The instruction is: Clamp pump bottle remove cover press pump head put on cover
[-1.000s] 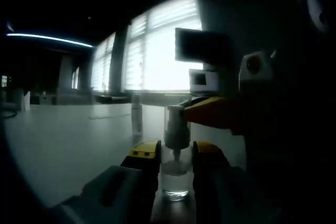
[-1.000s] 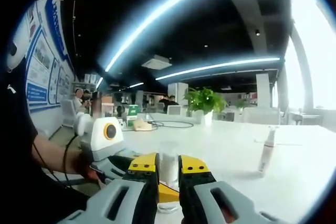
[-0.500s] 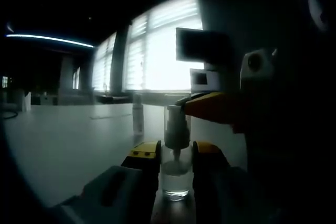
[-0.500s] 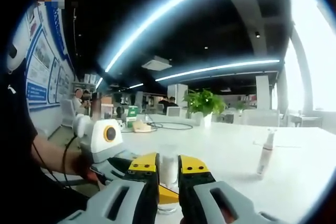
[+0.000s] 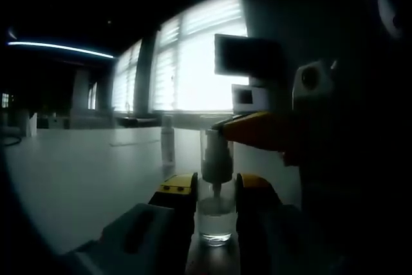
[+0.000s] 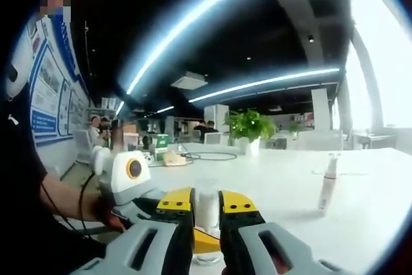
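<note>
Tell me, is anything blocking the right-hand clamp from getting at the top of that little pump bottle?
Nothing visible is. The pump bottle stands on the white table between the left gripper jaws. The right gripper has its jaws on either side of the clear cover at the bottle's top, with nothing between.

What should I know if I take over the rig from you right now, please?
Left gripper: shut on the bottle, upright on the table.
Right gripper: jaws closed on the clear cover over the pump head.
Done: bottle clamped, cover gripped.
Left: whether the cover is coming off or going back on cannot be told; check, then finish pressing and recapping.
A second bottle stands apart.
</note>
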`<state>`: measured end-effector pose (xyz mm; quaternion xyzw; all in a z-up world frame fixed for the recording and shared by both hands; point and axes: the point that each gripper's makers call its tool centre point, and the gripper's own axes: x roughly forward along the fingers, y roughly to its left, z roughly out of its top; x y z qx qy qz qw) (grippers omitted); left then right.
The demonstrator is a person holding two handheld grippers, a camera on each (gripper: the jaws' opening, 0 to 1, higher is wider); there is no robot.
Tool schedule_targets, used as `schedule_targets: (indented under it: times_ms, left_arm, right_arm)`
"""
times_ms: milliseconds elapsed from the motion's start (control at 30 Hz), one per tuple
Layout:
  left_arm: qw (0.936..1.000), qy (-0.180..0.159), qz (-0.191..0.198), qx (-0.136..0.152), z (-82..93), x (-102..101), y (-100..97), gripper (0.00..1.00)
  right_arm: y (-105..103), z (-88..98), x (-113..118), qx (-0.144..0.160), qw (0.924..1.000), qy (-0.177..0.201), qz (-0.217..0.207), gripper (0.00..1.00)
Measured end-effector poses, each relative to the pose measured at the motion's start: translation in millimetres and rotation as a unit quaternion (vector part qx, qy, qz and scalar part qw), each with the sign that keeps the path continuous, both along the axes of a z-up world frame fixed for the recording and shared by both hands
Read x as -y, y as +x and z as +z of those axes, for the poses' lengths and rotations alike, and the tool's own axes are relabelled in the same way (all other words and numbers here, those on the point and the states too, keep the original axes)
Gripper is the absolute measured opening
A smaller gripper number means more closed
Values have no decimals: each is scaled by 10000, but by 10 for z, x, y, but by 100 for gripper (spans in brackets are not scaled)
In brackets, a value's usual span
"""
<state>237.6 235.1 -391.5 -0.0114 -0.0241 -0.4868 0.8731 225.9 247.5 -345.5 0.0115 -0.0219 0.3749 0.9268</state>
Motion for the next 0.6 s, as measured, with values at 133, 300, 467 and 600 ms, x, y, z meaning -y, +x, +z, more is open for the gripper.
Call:
schedule_targets:
  times_ms: [133,300,467,600]
  left_arm:
    - [10000,-2,-23,-1,-2,-1,-1,15]
    - [10000,-1,-48,11,1,12,-15,15]
    - [10000,2,-57,16,-2,9,-10,15]
    - [10000,-16,-32,-24,-1,6,-6,15]
  right_arm:
    - [12,-23,-9,30,10000,-71,0,10]
    - [33,-98,-49,8,9999,-165,-6,11]
    - [61,-127,-68,-12,9999,-87,-104,11]
    - [75,-128,-73,-26,9999,-12,-137,11]
